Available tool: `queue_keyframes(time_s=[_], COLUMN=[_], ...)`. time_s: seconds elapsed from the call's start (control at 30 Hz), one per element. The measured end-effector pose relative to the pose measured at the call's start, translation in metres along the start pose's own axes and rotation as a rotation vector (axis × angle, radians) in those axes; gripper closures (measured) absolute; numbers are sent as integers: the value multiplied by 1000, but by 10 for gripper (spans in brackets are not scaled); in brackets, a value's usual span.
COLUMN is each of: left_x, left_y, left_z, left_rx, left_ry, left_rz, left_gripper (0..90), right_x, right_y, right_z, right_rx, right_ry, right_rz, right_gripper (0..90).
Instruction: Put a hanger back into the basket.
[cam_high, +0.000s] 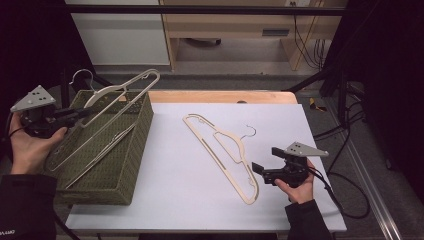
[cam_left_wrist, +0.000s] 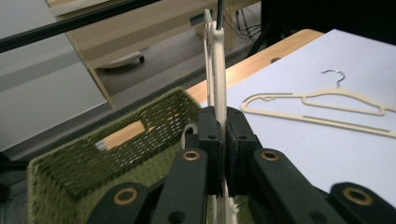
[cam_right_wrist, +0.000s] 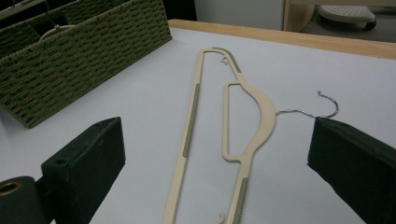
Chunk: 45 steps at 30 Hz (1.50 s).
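Observation:
My left gripper (cam_high: 90, 111) is at the far left, shut on a cream hanger (cam_high: 127, 95) near its metal hook. The hanger slants up over a green woven basket (cam_high: 135, 150), with its far end above the basket's back rim. In the left gripper view the jaws (cam_left_wrist: 223, 135) pinch the hanger (cam_left_wrist: 217, 70) edge-on above the basket (cam_left_wrist: 70, 158). A second hanger (cam_high: 97, 152) lies inside the basket. A third cream hanger (cam_high: 225, 150) lies flat on the white sheet. My right gripper (cam_high: 260, 170) rests open just right of its lower end, and it (cam_right_wrist: 217, 140) faces that hanger (cam_right_wrist: 252, 107).
A white sheet (cam_high: 190, 195) covers the wooden table (cam_high: 220, 96), and the basket (cam_right_wrist: 88, 51) stands on its left edge. Black cables (cam_high: 345, 195) trail off the right side. A black bar (cam_high: 210, 9) and cabinets (cam_high: 120, 35) stand beyond the table's far edge.

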<state>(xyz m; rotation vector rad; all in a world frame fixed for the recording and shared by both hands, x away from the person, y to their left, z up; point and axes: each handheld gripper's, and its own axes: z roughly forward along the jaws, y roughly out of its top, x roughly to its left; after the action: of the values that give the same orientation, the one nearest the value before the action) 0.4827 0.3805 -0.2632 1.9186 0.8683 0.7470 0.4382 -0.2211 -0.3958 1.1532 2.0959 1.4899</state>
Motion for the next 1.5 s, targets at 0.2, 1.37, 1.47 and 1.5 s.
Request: queue_keyframes(time_s=[0.2, 1.37, 1.47, 1.5], left_x=[11, 25, 21, 20], left_y=[-15, -91, -97, -99], left_z=[3, 10, 18, 21], left_rx=[34, 186, 195, 200], left_ry=[29, 22, 19, 14], left_rz=[-8, -8, -3, -3], left_gripper=[867, 868, 868, 868], right_x=[1, 1, 1, 1], right_y=[0, -2, -2, -2], right_z=[1, 3, 3, 3], right_rx=[4, 9, 10, 10], right_ry=[7, 1, 2, 3], right_rz=[3, 6, 7, 7], right_gripper=[48, 48, 48, 48])
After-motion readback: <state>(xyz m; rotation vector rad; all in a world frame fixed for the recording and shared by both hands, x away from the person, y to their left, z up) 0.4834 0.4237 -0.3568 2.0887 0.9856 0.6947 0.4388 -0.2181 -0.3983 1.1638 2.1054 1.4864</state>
